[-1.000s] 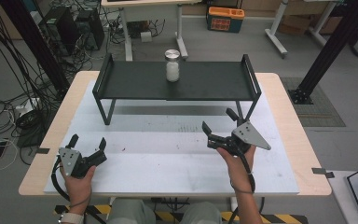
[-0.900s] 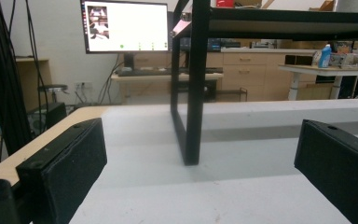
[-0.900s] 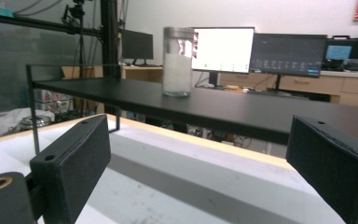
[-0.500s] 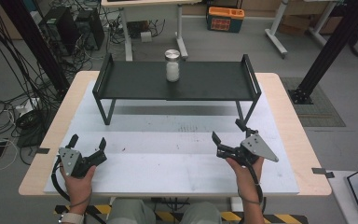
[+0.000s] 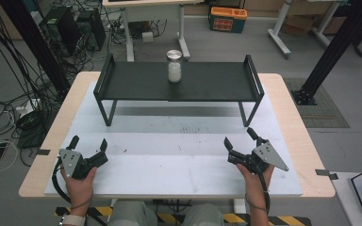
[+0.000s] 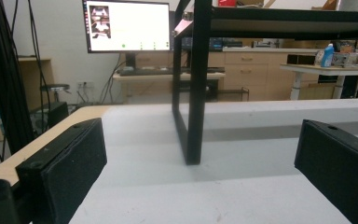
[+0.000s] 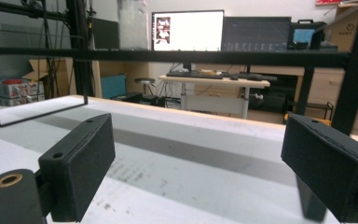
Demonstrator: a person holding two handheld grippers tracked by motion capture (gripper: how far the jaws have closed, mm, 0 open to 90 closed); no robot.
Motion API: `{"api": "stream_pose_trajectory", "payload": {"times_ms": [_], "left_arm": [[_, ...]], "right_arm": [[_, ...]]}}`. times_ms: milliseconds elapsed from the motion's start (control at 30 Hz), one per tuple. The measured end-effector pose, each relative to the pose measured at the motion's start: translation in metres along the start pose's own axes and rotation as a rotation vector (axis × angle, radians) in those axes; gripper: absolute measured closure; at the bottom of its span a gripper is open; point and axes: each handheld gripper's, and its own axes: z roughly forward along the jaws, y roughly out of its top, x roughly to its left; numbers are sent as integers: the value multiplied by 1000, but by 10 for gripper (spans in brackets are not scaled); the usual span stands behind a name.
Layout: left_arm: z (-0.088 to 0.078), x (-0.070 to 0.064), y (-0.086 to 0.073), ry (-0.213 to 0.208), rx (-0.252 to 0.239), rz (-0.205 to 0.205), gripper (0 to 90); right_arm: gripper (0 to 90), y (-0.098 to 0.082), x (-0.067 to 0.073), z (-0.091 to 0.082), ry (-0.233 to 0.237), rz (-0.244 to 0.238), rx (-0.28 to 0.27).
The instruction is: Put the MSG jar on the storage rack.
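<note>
1. Left tool [image 5: 88,153] rests low over the white surface [image 5: 179,155], jaws spread, nothing between.
2. Right tool [image 5: 239,147], jaws wide but just closing slightly, grips nothing.
3. Clear glass jar with white contents and metal lid [image 5: 174,66] stands upright on the black metal shelf [image 5: 217,82], well apart from both.

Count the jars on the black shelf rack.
1. A single jar with a metal lid and white contents stands upright on top of the black shelf rack, near the middle of its back edge. Nothing else sits on the rack.

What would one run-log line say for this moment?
left gripper: open, empty, near table edge | right gripper: open, empty, jaws just closing a little | jar: upright on black shelf, untouched
</note>
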Motion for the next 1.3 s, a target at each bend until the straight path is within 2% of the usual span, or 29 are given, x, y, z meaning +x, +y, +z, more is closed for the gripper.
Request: {"api": "stream_pose_trajectory", "payload": {"times_ms": [167,400,600,1300], "left_arm": [[0,0,0,1,0,0,24],[0,0,0,1,1,1,24],[0,0,0,2,1,0,24],[0,-1,0,5,2,1,24]], "right_arm": [[95,-6,-1,-2,-17,-4,14],[94,-14,0,-4,-44,2,5],[95,-16,0,-3,-49,-9,16],[98,-24,-3,-3,-63,5,20]]}}
